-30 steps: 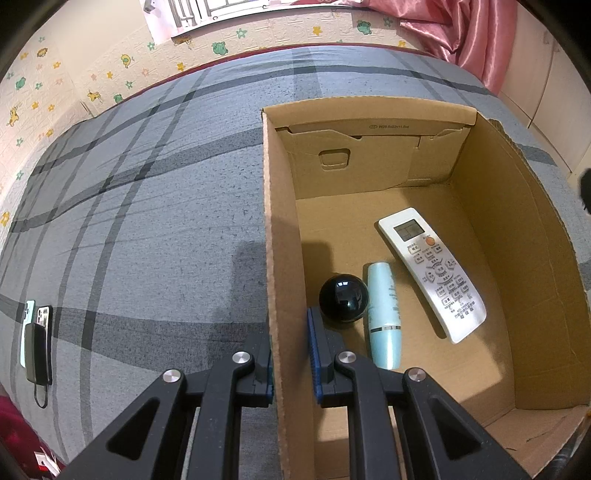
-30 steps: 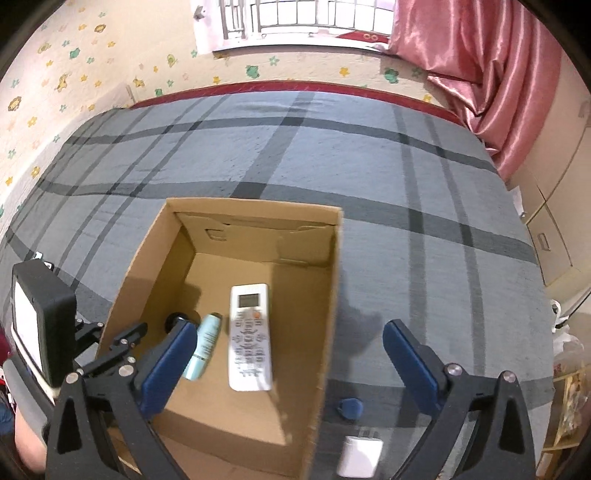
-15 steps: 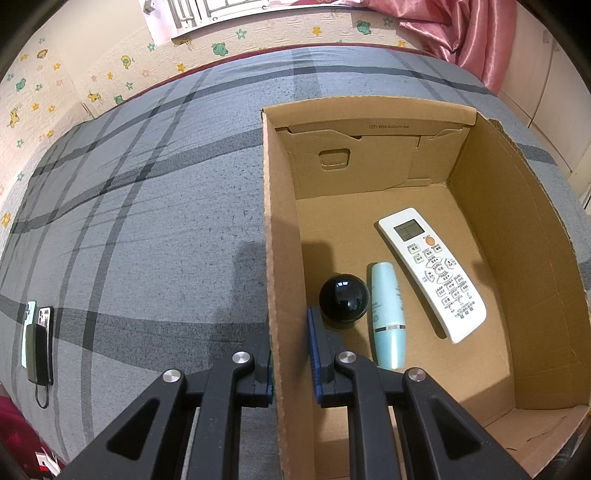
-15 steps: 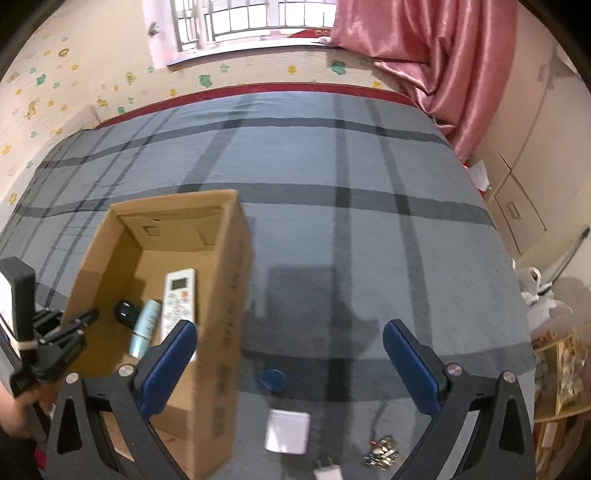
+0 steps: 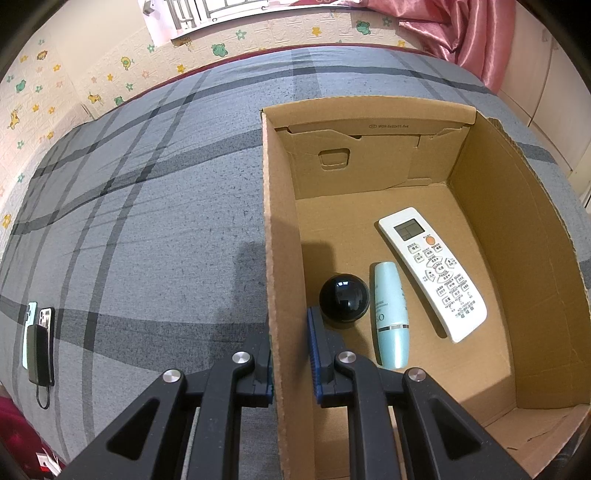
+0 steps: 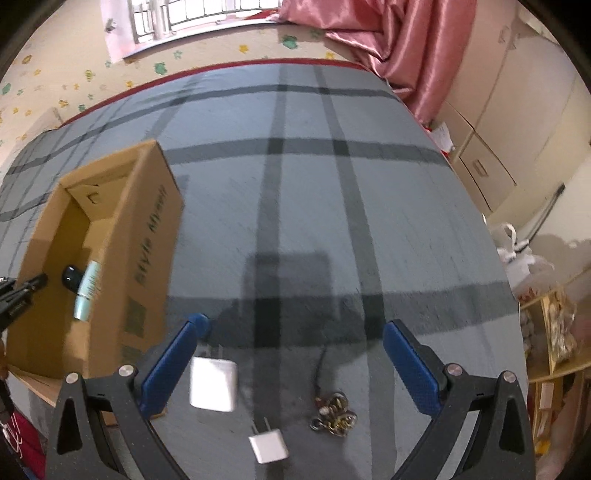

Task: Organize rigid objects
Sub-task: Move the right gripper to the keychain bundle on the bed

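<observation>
The left gripper (image 5: 290, 360) is clamped on the cardboard box (image 5: 275, 229) wall. The right gripper (image 6: 295, 358) is wide open and empty; the white charger block (image 6: 213, 385) lies beside its left finger, so shift left to centre it before closing

A home bedroom: a bed (image 6: 332, 221) under a grey plaid sheet, cartoon-animal wall padding (image 5: 110, 85), a pink satin curtain (image 6: 399, 44), a barred window (image 6: 192, 14) and cream cupboards (image 6: 517, 122).

Grey plaid bed (image 6: 314, 206) carries a cardboard box (image 6: 147, 236), two white chargers (image 6: 213, 384), a key bunch (image 6: 334, 415), and phones (image 5: 37, 339).
</observation>
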`<state>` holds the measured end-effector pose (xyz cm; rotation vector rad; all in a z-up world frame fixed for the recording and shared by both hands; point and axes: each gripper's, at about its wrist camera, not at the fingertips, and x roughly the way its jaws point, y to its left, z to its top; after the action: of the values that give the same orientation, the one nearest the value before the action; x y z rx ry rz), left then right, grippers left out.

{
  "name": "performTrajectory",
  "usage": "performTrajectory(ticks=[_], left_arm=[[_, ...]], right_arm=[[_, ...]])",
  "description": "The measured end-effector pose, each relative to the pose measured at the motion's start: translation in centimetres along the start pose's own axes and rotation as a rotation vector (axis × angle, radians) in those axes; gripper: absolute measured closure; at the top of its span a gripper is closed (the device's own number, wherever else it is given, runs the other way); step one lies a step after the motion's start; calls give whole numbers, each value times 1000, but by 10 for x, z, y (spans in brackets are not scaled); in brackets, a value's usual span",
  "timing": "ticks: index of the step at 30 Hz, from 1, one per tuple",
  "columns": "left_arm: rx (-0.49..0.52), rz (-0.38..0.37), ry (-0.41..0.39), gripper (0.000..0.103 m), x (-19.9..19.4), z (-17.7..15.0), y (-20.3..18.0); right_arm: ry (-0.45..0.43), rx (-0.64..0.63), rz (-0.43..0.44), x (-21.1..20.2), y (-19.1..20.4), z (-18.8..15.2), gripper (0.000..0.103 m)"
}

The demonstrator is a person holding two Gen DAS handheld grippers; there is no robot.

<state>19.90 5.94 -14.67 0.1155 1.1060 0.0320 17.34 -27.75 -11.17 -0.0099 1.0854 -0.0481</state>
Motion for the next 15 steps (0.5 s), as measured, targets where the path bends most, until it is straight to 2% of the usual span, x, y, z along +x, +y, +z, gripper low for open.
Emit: performTrajectory(ticks=[15], left_arm=[[4, 4, -3, 88, -2, -1, -2]], right_arm=[[119, 112, -54, 56, -38, -53, 0]])
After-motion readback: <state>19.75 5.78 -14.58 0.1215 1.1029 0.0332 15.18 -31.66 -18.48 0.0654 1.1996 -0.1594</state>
